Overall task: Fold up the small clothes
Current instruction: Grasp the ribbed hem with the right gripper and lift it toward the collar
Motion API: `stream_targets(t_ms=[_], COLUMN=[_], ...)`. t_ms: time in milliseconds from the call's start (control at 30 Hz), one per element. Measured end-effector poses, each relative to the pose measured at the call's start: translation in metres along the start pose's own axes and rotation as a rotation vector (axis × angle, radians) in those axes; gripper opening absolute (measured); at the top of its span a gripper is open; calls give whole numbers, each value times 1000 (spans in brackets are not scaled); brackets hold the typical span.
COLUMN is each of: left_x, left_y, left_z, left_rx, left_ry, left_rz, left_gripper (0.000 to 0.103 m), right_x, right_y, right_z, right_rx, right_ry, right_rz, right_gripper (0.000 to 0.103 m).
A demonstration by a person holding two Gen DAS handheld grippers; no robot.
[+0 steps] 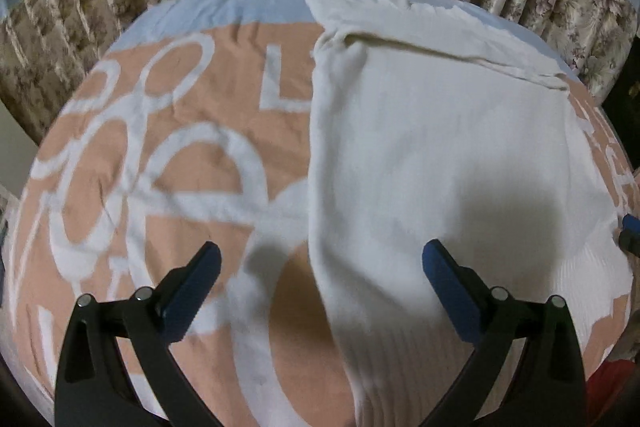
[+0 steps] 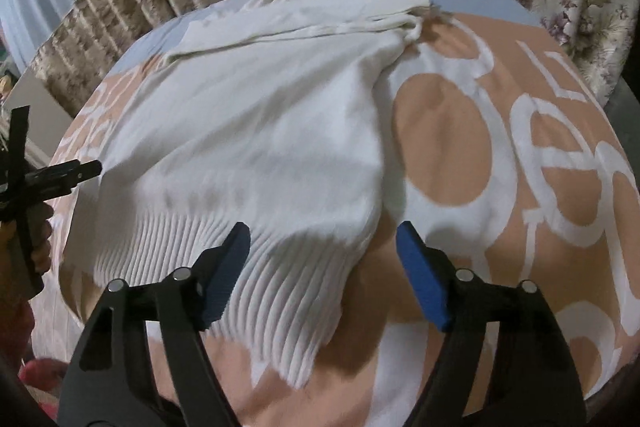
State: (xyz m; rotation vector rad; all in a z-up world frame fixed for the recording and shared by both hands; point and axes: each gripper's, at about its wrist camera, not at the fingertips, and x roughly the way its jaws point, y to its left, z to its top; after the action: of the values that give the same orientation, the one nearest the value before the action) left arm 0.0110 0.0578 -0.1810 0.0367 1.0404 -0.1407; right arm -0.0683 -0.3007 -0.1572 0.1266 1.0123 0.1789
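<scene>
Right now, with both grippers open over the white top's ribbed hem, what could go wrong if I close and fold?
1. The left gripper straddles the white knit top's side edge; closing may also pinch the peach patterned bedspread.
2. The right gripper sits at the ribbed hem corner, so it may catch only one layer.
3. The far end is already bunched; lifting could drag it crooked.

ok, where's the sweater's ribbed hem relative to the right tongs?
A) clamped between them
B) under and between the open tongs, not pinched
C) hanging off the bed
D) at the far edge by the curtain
B: the ribbed hem lies below the open right tongs, pads clear of it.
</scene>
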Motion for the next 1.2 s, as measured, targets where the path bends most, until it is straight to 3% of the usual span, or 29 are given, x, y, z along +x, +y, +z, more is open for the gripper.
stream_targets(t_ms=[167, 267, 300, 367, 400, 500, 600, 700, 733, 800, 967, 1100, 1133, 1167, 1200], left_x=[-1, -6, -8, -9, -9, -9, -12, -10, -8, -8, -11, -15, -18, -19, -20], left_y=[2, -6, -9, -13, -15, -17, -19, -27, -30, -37, -46, -58, -60, -62, -64], left_z=[-10, -15, -17, -19, -21, -21, -25, -32, -34, -38, -44, -47, -48, -49, -48], left_rx=[-33, -26, -20, -9, 3, 9, 2, 18, 26, 47, 71, 146, 169, 178, 188], left_ry=[24, 24, 22, 23, 26, 33, 35, 59, 65, 68, 73, 69, 69, 73, 80], left_rz=[-51, -56, -58, -59, -50, -33, -47, -54, -52, -42, -84, -89, -98, -110, -126], left_gripper=[101, 101, 101, 101, 101, 101, 101, 101, 101, 101, 99, 74, 61, 50, 45], right_x=[3, 11, 14, 13, 7, -19, -29, -27, -29, -34, -25, -9, -9, -8, -8], right_y=[-4, -6, -4, 1, 6, 13, -8, -30, -34, -43, -39, -26, -25, -22, -19], right_z=[-8, -14, -16, -14, -12, -9, -18, -31, -33, -35, -34, -37, -38, -38, -37], right_rx=[41, 96, 108, 89, 55, -55, -33, 0, 17, 69, 88, 75, 71, 61, 47], right_ry=[51, 94, 106, 98, 72, 17, 46, 72, 69, 38, 63, 103, 103, 99, 102], right_rz=[9, 39, 52, 78, 76, 16, 2, -2, 8, 30, 72, 83, 81, 78, 87], right_gripper=[74, 63, 54, 15, 12, 12, 14, 24, 36, 50, 51, 51, 49, 45, 25])
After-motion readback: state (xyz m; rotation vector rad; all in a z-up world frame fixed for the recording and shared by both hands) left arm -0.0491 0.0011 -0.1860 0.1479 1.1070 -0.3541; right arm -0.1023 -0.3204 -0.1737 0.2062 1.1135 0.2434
